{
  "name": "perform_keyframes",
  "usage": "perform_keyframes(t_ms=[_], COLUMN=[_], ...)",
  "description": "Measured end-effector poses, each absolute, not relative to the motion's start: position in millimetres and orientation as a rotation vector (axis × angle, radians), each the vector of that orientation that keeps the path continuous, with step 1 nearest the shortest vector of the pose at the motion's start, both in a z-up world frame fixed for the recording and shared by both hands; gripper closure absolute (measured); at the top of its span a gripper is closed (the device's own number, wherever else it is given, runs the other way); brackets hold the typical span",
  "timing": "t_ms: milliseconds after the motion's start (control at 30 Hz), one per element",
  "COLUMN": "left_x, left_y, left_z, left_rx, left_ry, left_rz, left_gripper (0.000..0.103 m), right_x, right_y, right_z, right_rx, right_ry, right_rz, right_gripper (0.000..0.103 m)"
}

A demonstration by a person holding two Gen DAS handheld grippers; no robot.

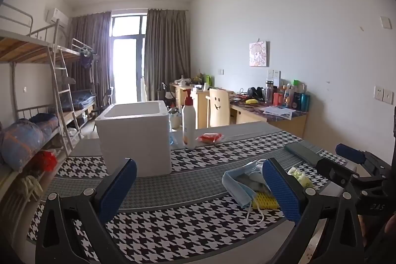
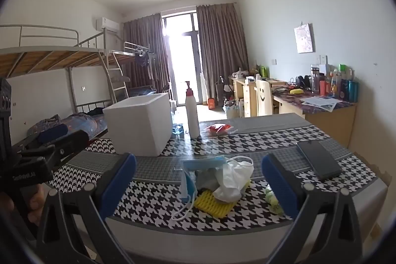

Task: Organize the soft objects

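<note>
A: Left gripper (image 1: 198, 187) first, closest to its lens. Jaws spread wide, nothing between the blue pads, bare houndstooth table cover (image 1: 158, 229) under them.

B: Soft stuff?

A: Pile at about 3 o'clock of that gripper, partly behind its right finger: blue face mask (image 1: 236, 186), yellow foam mesh (image 1: 263, 201), small pale green bit (image 1: 300, 176) past the finger.

B: Box?

A: White foam box (image 1: 136, 137) at 11 o'clock, open top, standing on the table. Just right of it a pump bottle (image 1: 189, 120), then a red packet (image 1: 210, 137). Dark phone (image 1: 300, 151) at 2 o'clock, flat.

B: Right wrist view?

A: Right gripper (image 2: 198, 186), also wide apart, holding nothing. Pile sits at 12 o'clock, between the fingers' line but untouched: mask, crumpled white plastic bag (image 2: 232, 177) on the yellow mesh, green bit touching or just beside the right finger, can't tell which. Box at 11, phone at 2.

B: Person?

A: Fingers (image 2: 34, 204) on the left gripper's handle, 9 o'clock edge.
</note>
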State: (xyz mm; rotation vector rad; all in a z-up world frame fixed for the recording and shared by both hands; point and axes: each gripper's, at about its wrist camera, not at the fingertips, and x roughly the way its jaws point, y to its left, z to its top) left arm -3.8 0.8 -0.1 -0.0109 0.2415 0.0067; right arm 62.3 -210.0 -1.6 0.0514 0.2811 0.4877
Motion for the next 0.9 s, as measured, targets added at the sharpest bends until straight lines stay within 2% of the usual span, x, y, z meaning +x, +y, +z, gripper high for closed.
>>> perform_keyframes(t_ms=[900], left_x=[4.6], left_y=[2.5], left_z=[-1.3], left_rx=[-0.013], left_ry=[0.279], left_rz=[-0.013], left_gripper=[0.001], right_x=[63.2], right_y=[-214.4], right_z=[0.2], right_rx=[0.051], right_ry=[0.253], right_rz=[0.479], right_gripper=[0.001])
